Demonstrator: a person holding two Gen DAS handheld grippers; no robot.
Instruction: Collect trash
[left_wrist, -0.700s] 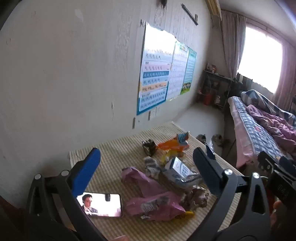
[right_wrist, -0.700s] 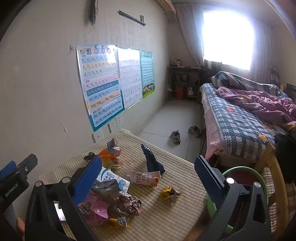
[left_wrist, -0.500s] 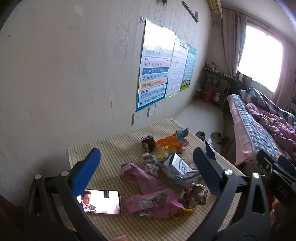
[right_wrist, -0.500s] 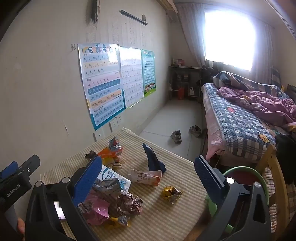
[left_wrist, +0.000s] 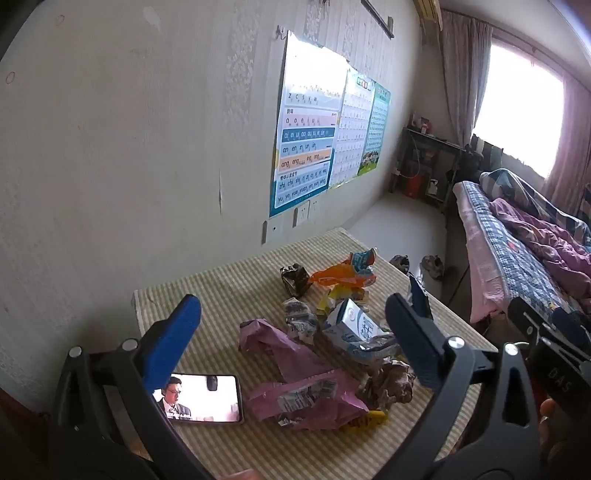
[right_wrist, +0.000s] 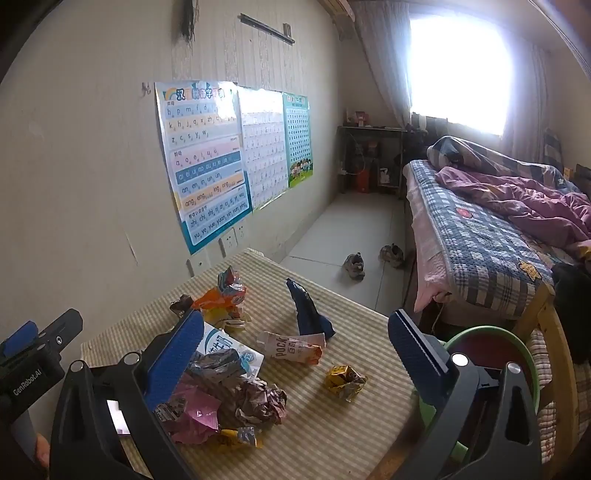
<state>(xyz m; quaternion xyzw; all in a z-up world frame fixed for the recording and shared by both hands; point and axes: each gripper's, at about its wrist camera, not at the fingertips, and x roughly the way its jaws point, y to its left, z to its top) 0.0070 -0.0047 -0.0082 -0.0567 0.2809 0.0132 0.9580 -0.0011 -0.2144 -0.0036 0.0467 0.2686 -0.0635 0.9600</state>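
Note:
Trash lies on a table with a striped mat: a pink plastic bag, a white-blue milk carton, an orange wrapper, crumpled brown paper, a Pocky wrapper, a dark blue wrapper and a small yellow wrapper. My left gripper is open and empty above the pile. My right gripper is open and empty above the table's right part. A green bin stands past the table's right edge.
A phone playing a video lies at the table's near left. Posters hang on the wall behind. A bed stands at the right, a wooden chair beside the bin, shoes on the floor.
Both grippers have tilted up and drawn back slightly, so the table and trash sit a little lower in each view. Nothing was grasped or moved.

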